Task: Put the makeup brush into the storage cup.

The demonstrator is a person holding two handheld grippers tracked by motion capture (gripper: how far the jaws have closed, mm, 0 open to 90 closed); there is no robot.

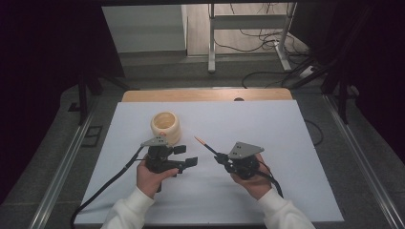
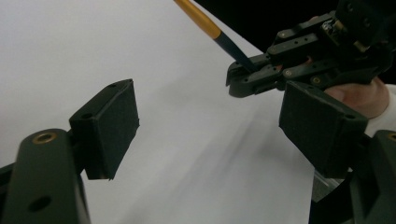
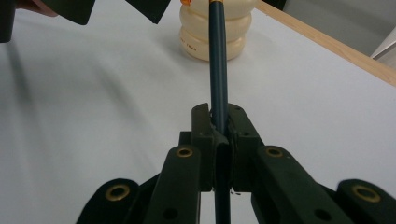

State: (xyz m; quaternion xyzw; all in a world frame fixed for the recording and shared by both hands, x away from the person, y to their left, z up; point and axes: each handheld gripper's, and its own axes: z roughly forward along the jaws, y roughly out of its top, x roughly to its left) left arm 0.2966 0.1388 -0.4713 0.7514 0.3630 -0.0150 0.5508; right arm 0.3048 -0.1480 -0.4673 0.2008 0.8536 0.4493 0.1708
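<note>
A slim pen-like stick (image 1: pixel 206 145), dark blue with an orange far end, is clamped in my right gripper (image 1: pixel 221 157) and points up and left toward a cream ribbed pot (image 1: pixel 165 125). In the right gripper view the stick (image 3: pixel 218 60) runs straight up between the shut jaws (image 3: pixel 218 130) to the pot (image 3: pixel 215 32). My left gripper (image 1: pixel 188 156) hovers just below the pot, its jaws wide apart and nothing between them. The left gripper view shows its two pads (image 2: pixel 114 126) spread, with the right gripper (image 2: pixel 247 74) and the stick (image 2: pixel 205 23) beyond.
A white sheet (image 1: pixel 267 133) covers the table, with a wooden edge (image 1: pixel 205 95) along the far side. Metal rails (image 1: pixel 62 167) flank the table. Cables and a stand's legs (image 1: pixel 248 43) lie on the floor behind.
</note>
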